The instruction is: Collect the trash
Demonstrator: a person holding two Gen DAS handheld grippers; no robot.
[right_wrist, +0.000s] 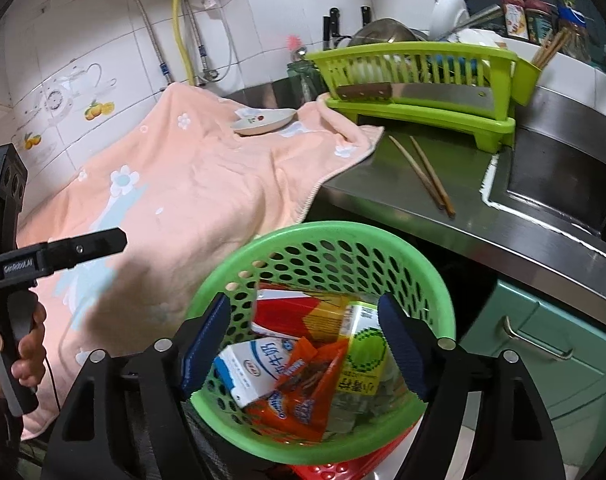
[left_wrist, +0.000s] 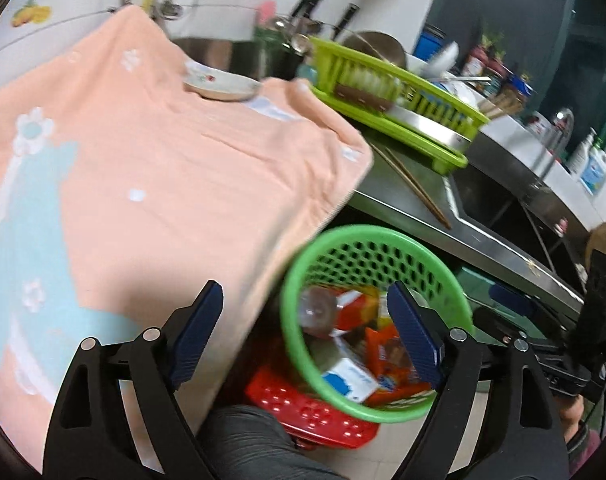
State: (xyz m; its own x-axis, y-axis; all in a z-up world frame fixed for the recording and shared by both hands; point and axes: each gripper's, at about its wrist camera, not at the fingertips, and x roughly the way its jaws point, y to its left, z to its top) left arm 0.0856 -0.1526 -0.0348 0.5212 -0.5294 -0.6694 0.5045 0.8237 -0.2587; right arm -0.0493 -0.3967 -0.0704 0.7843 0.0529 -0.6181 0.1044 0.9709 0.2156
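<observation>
Green basket (right_wrist: 323, 344) sits below the counter edge on a red stool (left_wrist: 311, 412), low enough to drop trash into. It holds cartons and wrappers (right_wrist: 299, 372). Right gripper (right_wrist: 303, 344) hovers above it, fingers spread, empty; trash lies beyond the tips. Left gripper (left_wrist: 307, 336) also spread, empty, beside the basket's left rim.

Perforated glossy plastic basket (right_wrist: 323, 240), soft cloth towel (right_wrist: 191, 184), brushed metal counter (right_wrist: 383, 184), wooden chopsticks (right_wrist: 423, 172).

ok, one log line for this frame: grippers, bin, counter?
left gripper: open, empty | right gripper: open, empty, over green basket | basket: cartons, wrappers inside | counter: plate on towel, chopsticks
</observation>
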